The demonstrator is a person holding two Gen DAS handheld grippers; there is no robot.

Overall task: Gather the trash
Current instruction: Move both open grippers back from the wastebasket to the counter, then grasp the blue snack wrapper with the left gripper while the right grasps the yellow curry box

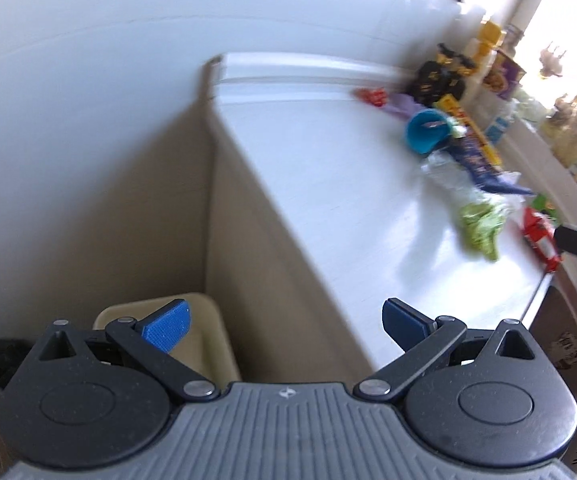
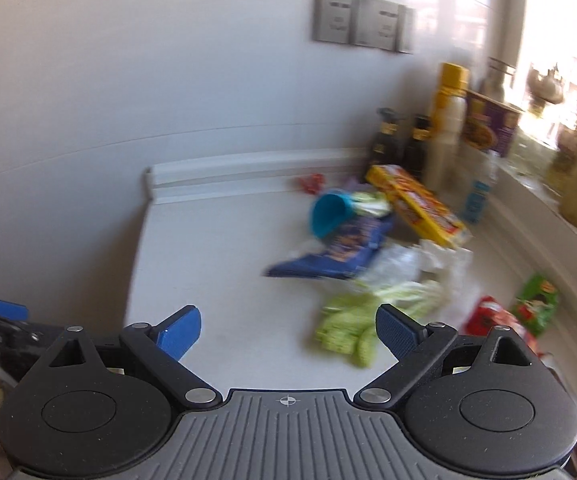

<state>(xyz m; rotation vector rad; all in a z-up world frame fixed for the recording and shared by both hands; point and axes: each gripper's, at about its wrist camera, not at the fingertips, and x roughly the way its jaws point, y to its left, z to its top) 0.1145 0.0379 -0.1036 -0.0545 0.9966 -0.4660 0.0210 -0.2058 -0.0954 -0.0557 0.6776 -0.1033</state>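
Both claws spread and empty, wrappers (image 2: 328,258) heaped on white counter (image 2: 224,264), bottles (image 2: 384,140) behind

Left tongs (image 1: 284,326): jaws stand wide apart, nothing between the blue pads (image 1: 166,326). The tool tilts downward, with both black linkage arms splayed outward from the grey ribbed body. Right tongs (image 2: 288,332): jaws likewise spread wide, pads (image 2: 398,332) clear of any object, the tool tilted downward at a shallower angle. In the right wrist view, part of the left tongs shows at the near left edge. In the left wrist view, a dark part of the right tongs shows at the right edge.
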